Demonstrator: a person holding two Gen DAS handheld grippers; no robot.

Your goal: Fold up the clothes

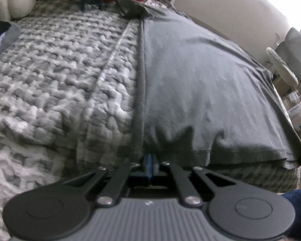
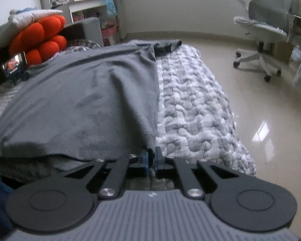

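Grey garment (image 1: 200, 84), probably a T-shirt, lies spread flat on a bed covered by a grey-and-white knitted blanket (image 1: 56, 64). Left hand-held gripper (image 1: 149, 161) pinches the garment's near hem at its 9 o'clock corner, blue pads pressed together on cloth. Right hand-held gripper (image 2: 152, 160) pinches the hem's 3 o'clock corner likewise. Orange plush cushion (image 2: 40, 38) sits at 12 o'clock past the garment. White office chair (image 2: 266, 32) stands on the floor at 2 o'clock.

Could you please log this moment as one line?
left hand-held gripper: shut on shirt hem | right hand-held gripper: shut on hem | bed
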